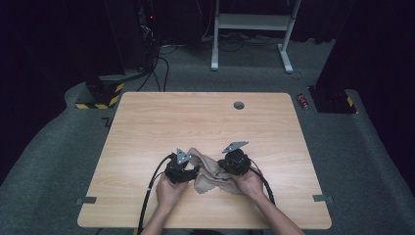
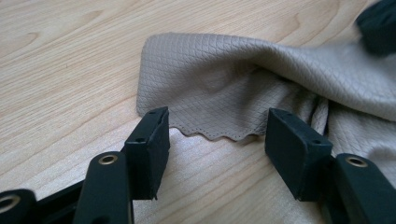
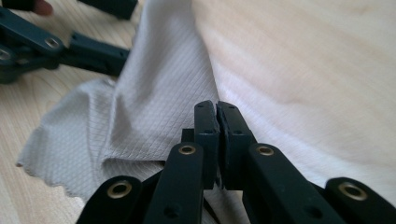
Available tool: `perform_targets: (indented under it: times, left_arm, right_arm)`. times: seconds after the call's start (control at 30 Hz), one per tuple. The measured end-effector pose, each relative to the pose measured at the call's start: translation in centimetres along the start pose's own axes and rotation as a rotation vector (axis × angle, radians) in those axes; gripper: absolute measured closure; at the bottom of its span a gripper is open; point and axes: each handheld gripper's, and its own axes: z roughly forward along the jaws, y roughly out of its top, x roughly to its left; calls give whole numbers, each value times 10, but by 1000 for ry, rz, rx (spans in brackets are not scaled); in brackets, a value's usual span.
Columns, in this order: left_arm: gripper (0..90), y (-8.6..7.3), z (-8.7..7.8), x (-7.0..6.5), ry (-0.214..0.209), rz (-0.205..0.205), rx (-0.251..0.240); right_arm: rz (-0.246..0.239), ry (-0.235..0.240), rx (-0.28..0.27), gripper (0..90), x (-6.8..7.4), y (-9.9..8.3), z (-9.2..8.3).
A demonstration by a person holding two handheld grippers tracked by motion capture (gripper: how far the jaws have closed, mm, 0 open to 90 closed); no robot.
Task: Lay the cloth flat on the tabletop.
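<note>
While folding: cloth (image 1: 210, 171) lay crumpled near bench (image 1: 147, 127) front edge.
Right gripper (image 3: 216, 116): pinched shut on cloth fold.
Left gripper (image 2: 215, 140): jaws wide, straddling scalloped edge, no grip.
Next: likely close left on edge.

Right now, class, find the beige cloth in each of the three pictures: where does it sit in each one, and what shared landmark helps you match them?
High view: the beige cloth lies crumpled near the table's front edge, between the two grippers.
Left gripper view: it spreads across the centre and right, its wavy edge just beyond the open fingers.
Right gripper view: it runs from lower left up to the top centre, beside the closed fingers.
Shared landmark: the light wooden table.
</note>
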Motion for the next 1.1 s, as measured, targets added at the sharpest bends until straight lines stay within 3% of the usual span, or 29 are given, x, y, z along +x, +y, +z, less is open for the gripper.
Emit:
perform_targets:
  times: [0.03, 0.13, 0.3, 0.4, 0.43, 0.53, 0.63, 0.67, 0.73, 0.77, 0.83, 0.87, 0.9, 0.93, 0.97, 1.1]
  left_arm:
    - [403, 0, 0, 0, 0, 0, 0]
    - [402, 0, 0, 0, 0, 0, 0]
    - [399, 0, 0, 0, 1, 0, 0]
    - [399, 0, 0, 0, 1, 0, 1]
    - [398, 0, 0, 0, 1, 0, 2]
    - [398, 0, 0, 0, 2, 0, 0]
    - [397, 0, 0, 0, 1, 0, 2]
    - [397, 0, 0, 0, 1, 0, 2]
    - [396, 0, 0, 0, 2, 0, 3]
    - [395, 0, 0, 0, 3, 0, 2]
    - [393, 0, 0, 0, 3, 0, 3]
    - [393, 0, 0, 0, 3, 0, 3]
    - [393, 0, 0, 0, 4, 0, 3]
    - [393, 0, 0, 0, 4, 1, 3]
    - [392, 0, 0, 0, 4, 1, 1]
    - [392, 0, 0, 0, 4, 0, 1]
  right_arm:
    - [-17, -25, -38, 872, 2, 2, -10]
    - [-52, -59, -85, 870, 6, 5, -25]
    - [-107, -50, -114, 866, 16, 10, -34]
    - [-163, -41, -92, 867, 26, 8, -31]
    - [-224, -16, -52, 853, 37, 4, -22]
    - [-263, 58, 19, 791, 44, -4, -8]
    - [-248, 73, 5, 788, 42, -8, -10]
    - [-231, 80, -27, 788, 40, -10, -15]
    - [-176, 64, -84, 782, 32, -9, -29]
    - [-114, 31, -118, 767, 21, -7, -40]
    - [-68, -6, -114, 755, 10, -7, -45]
    - [-68, -6, -114, 755, 10, -7, -45]
    - [-21, -10, -89, 707, 0, -10, -41]
    - [-21, -10, -89, 707, 0, -10, -41]
    - [9, 7, -67, 667, -3, -14, -35]
    - [39, 41, -51, 637, -4, -17, -22]
